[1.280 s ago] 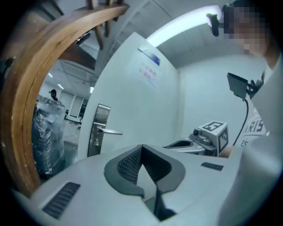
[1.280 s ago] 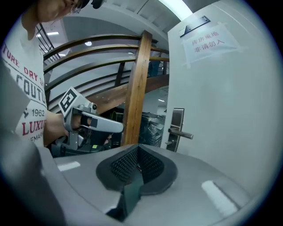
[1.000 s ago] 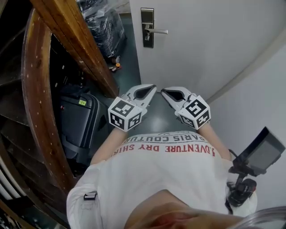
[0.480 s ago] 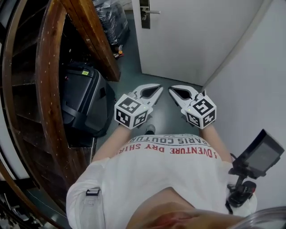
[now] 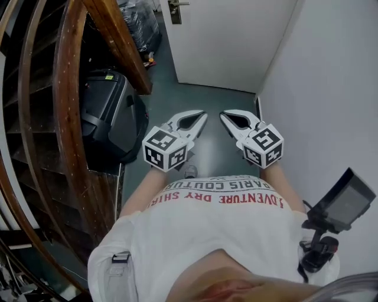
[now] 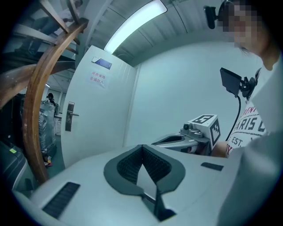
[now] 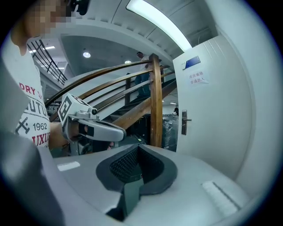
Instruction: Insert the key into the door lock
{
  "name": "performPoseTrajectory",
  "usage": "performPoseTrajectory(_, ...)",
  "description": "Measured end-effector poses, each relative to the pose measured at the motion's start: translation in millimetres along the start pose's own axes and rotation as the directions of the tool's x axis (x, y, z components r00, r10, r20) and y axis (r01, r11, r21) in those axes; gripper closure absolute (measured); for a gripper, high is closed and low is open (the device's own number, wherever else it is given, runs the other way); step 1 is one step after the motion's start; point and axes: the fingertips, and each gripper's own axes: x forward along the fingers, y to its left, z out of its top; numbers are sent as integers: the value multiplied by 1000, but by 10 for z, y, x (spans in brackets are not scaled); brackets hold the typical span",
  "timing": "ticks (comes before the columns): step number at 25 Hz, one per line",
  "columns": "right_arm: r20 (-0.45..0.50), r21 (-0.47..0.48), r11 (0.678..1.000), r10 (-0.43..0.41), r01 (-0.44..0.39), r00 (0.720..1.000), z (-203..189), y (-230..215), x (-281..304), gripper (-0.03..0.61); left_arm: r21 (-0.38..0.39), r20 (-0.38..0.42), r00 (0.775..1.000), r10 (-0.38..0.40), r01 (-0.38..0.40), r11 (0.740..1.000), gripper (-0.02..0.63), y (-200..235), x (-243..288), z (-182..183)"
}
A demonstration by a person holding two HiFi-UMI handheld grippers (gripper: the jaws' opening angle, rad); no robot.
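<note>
Ahead, a dark rectangular lock plate (image 5: 175, 12) with a level silver lever is seen upright on a white door (image 5: 230, 41); the left gripper (image 5: 202, 114) and the right gripper (image 5: 224, 114) are closed.

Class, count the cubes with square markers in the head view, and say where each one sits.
2. One cube rides on the left gripper, the other on the right gripper; none looks hidden.

Glossy varnished wood handrail (image 5: 66, 118), smooth matt white door (image 5: 230, 41), metal lock plate (image 5: 175, 10), cloth shirt (image 5: 224, 236)
</note>
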Motion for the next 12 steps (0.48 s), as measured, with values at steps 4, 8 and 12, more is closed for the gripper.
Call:
performPoseTrajectory(4,24,-33,999,10,-9,1000,105,266,-159,577,6,35,999,19,-19,1000,612,-204,-212,55)
performPoseTrajectory(8,31,-46,999,-2,4,1000,123,449,-259,577,15,52,998,37,-38,999,612,-328,-410,59)
performPoseTrajectory(12,40,-47,999,-1,3,999,114,549,-325,577,20,57,997,54,-55,998,612,-403,-537,49)
